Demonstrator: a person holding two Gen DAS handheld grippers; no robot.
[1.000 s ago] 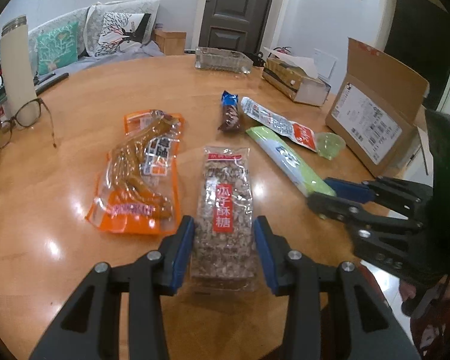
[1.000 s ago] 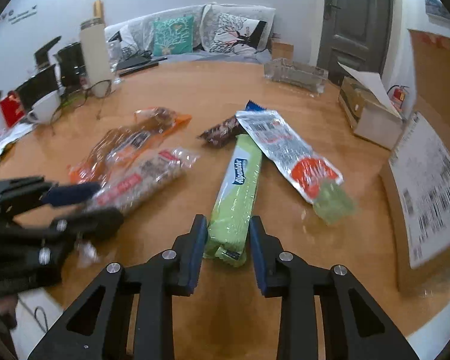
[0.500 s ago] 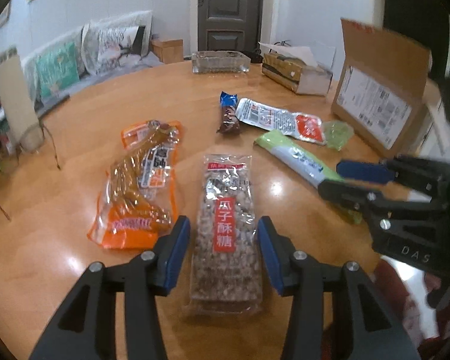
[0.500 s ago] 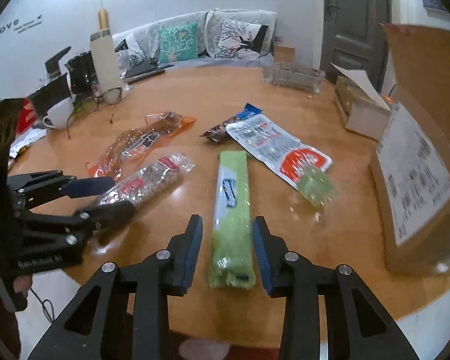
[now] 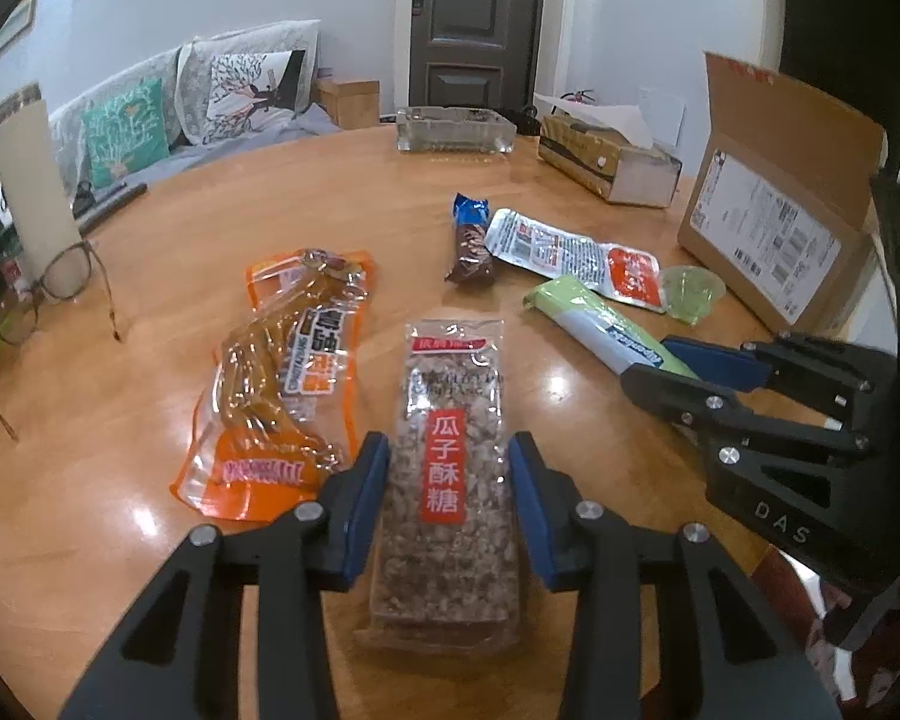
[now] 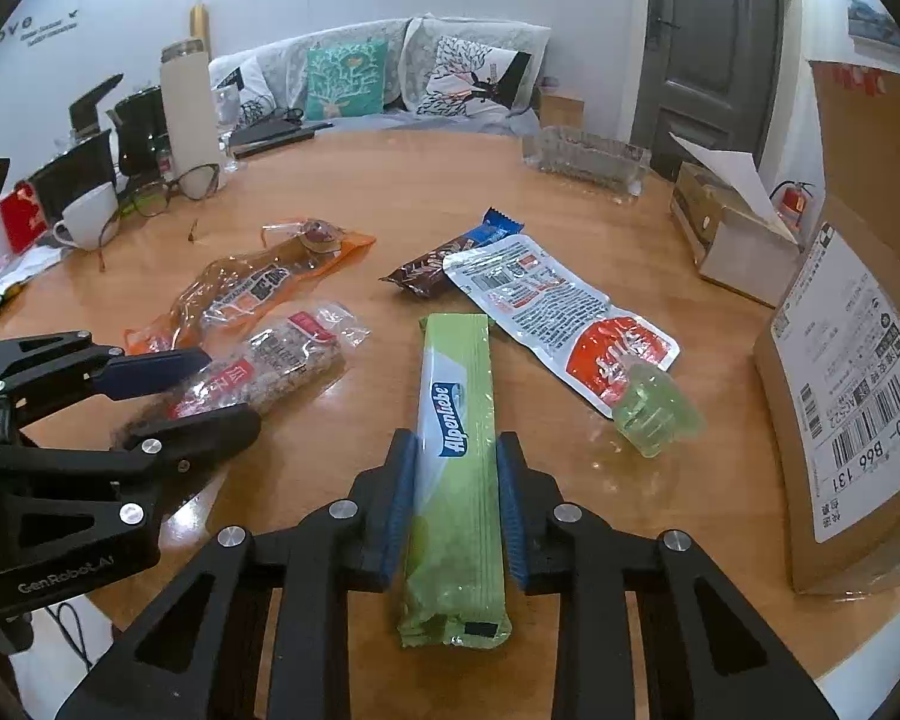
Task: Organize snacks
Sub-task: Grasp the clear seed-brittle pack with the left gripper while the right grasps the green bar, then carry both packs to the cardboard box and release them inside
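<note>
A clear pack of seed brittle (image 5: 450,372) with a red label lies lengthwise on the round wooden table (image 5: 150,480). My left gripper (image 5: 448,450) is closing on it, its blue pads against the pack's long sides. A green Alpenliebe pack (image 6: 459,372) lies between the fingers of my right gripper (image 6: 457,450), whose jaws are closing with the pads pressed on both edges. Each gripper shows in the other's view: the right gripper (image 5: 648,360) on the green pack (image 5: 594,324), and the left gripper (image 6: 228,390) on the brittle (image 6: 282,360).
An orange pack of chicken feet (image 5: 282,372), a chocolate bar (image 5: 471,246), a white-and-red sachet (image 5: 570,252) and a green jelly cup (image 5: 690,291) lie further in. An open cardboard box (image 5: 768,252) stands at the right edge. A tissue box (image 5: 612,168), glass tray (image 5: 456,132) and glasses (image 5: 60,288) sit beyond.
Both pairs of jaws widened a little half a second ago and have closed back onto their packs. The green pack now lies straight between the right fingers.
</note>
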